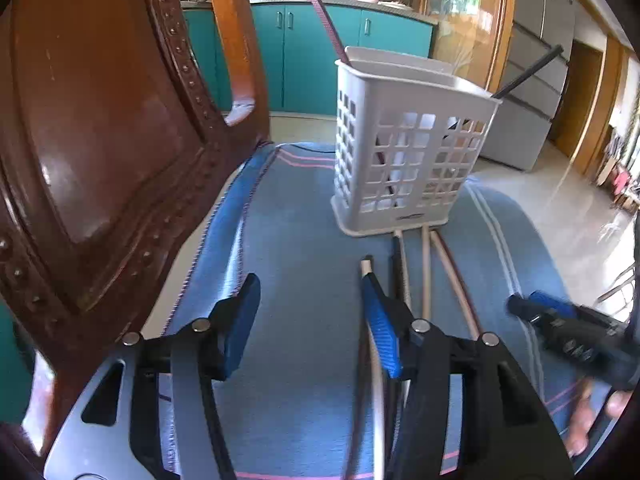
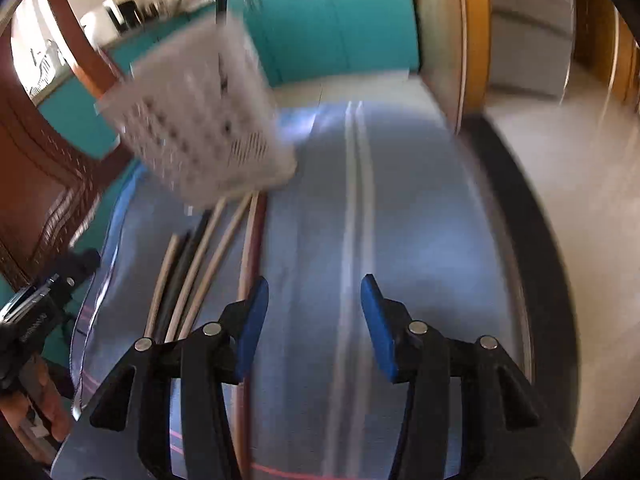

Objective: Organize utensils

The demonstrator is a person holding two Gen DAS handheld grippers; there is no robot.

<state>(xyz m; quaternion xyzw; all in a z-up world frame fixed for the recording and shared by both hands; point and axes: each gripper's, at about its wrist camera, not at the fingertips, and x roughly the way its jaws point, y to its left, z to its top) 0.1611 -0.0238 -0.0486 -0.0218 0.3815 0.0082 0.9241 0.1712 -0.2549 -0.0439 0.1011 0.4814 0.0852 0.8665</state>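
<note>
**Both jaws apart, nothing gripped, chopsticks on cloth**

Left gripper (image 1: 310,320): jaws apart, blue pads clear of everything, only the blue cloth (image 1: 296,216) between them. Right-hand pad sits over the near end of the chopstick bundle (image 1: 416,276); can't tell if it touches the leftmost pale stick.

Right gripper (image 2: 314,322): jaws apart, empty. The cloth's pale double stripe (image 2: 354,184) runs through the gap. Chopsticks (image 2: 208,256) lie just left of its left pad; the reddish-brown one (image 2: 256,236) passes under or right beside that pad. This view is motion-blurred, so contact is unclear.

Outward from the left jaws:
- Chopsticks are a loose bundle lying flat, pale, black and reddish-brown ones, running from beside the right pad straight ahead, far ends at the base of the white utensil basket (image 1: 404,140).
- Basket stands upright on the cloth, ahead and slightly right of the jaws. Already in it: one reddish stick (image 1: 328,28) leaning out left, one black stick (image 1: 528,72) leaning out right.
- Left of the jaws: brown padded chair back (image 1: 92,132), close.
- Far right: the other gripper low over the cloth, fingers of a hand (image 1: 588,420) below it.
- Beyond the basket: teal cabinets (image 1: 304,52), pots on the counter.
</note>
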